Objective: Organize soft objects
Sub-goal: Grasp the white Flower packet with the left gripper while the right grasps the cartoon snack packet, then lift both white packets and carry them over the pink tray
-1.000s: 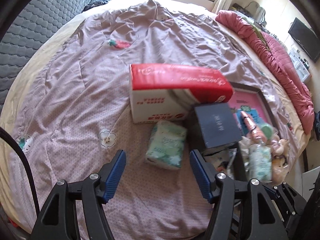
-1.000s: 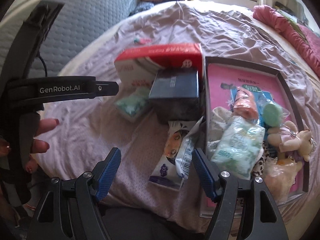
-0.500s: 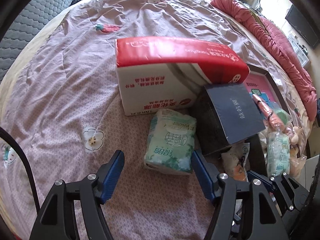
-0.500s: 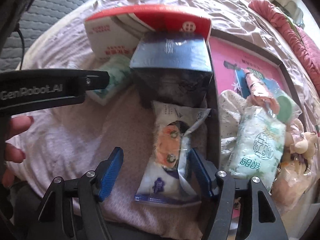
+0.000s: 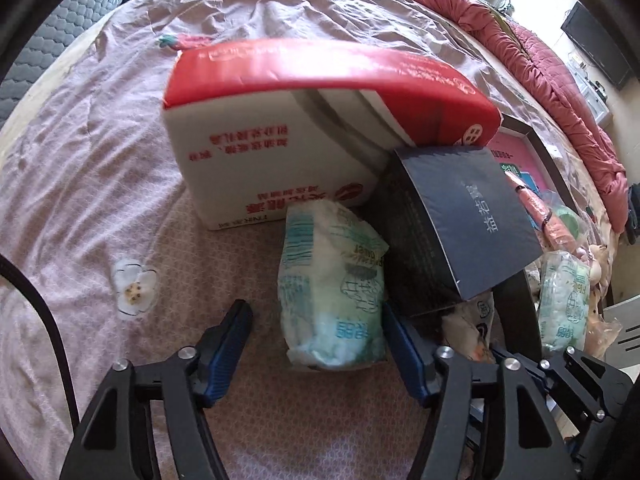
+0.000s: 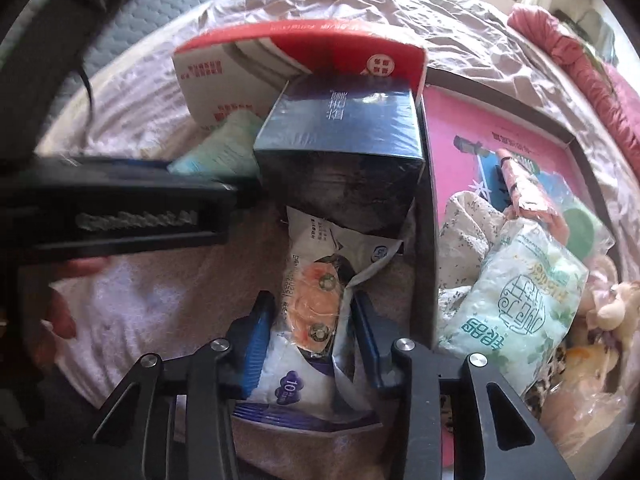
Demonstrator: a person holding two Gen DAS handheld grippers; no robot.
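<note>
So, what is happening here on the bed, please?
A person is sorting soft packs on a bed, with a gripper in each hand. The right gripper has shut on a white sachet pack lying below the dark blue box. The left gripper is closing around a green tissue pack, but its left finger is not touching it yet.

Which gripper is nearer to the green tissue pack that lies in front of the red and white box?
Left. The left gripper straddles the green tissue pack, its jaws closing around it. The right gripper is shut on the white sachet beside the dark box, apart from that pack.
</note>
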